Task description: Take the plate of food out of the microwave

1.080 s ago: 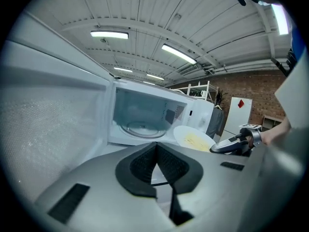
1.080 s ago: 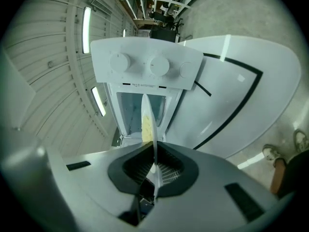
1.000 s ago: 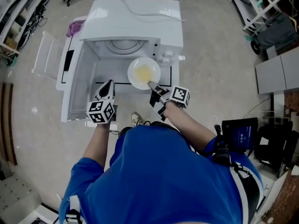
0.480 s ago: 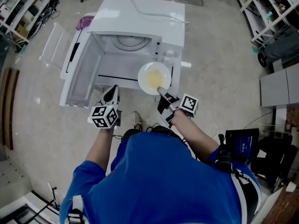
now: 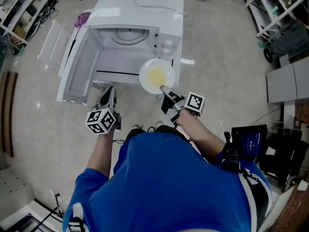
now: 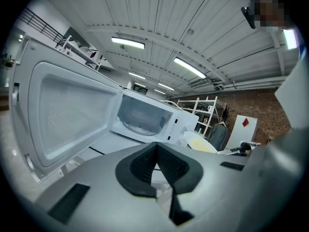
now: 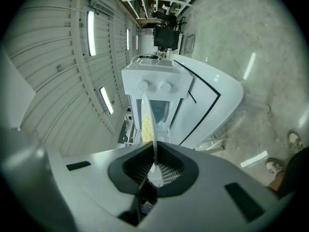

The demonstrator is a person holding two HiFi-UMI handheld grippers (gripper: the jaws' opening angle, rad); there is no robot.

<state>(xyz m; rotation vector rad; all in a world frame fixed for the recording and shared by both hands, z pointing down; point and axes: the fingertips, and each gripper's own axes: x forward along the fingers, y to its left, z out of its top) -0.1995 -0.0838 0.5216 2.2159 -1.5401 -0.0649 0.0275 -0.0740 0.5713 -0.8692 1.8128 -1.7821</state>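
Note:
The white plate (image 5: 146, 79) with yellow food (image 5: 156, 74) hangs in the air just outside the white microwave (image 5: 140, 13), in front of its control panel. My right gripper (image 5: 164, 90) is shut on the plate's near rim. In the right gripper view the plate (image 7: 147, 115) stands edge-on between the pads of the right gripper (image 7: 153, 161). The microwave door (image 5: 77, 69) stands wide open at the left. My left gripper (image 5: 110, 92) hovers in front of the door, shut and holding nothing. In the left gripper view the left gripper (image 6: 155, 146) faces the microwave (image 6: 145, 117) and the plate (image 6: 200, 141).
A purple object (image 5: 82, 19) lies beside the microwave's far left corner. A white panel (image 5: 50, 40) stands on the floor to the left. Shelving (image 5: 19, 8) lines the left side, grey cabinets (image 5: 285, 81) and a screen (image 5: 246, 139) the right.
The plate has come out from the cavity's mouth, toward me and to the right, held by the right gripper. The left gripper has drawn back from the open door.

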